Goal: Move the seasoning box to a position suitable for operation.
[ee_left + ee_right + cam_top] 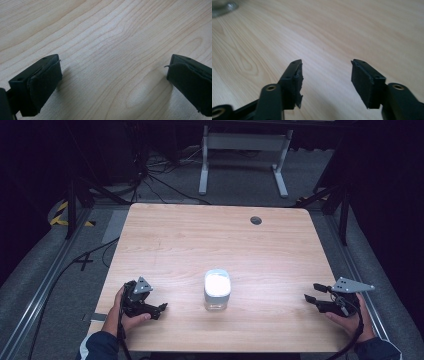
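Note:
A clear glass jar [217, 291] with a white lid stands upright near the middle of the wooden table [215, 240], toward the front edge. My left gripper [159, 309] rests low at the front left, its jaws pointing right toward the jar and well short of it. In the left gripper view the left gripper [113, 66] is open wide over bare wood. My right gripper [314, 293] sits at the front right, aimed left. The right gripper [327, 65] is open with nothing between its pads, and the jar's glass base [222, 7] shows at the top left corner.
A round cable hole [256, 220] lies near the table's far edge. Beyond the table stands a white frame [245, 150] on grey carpet with loose cables [150, 175]. Metal rails run along both sides of the table.

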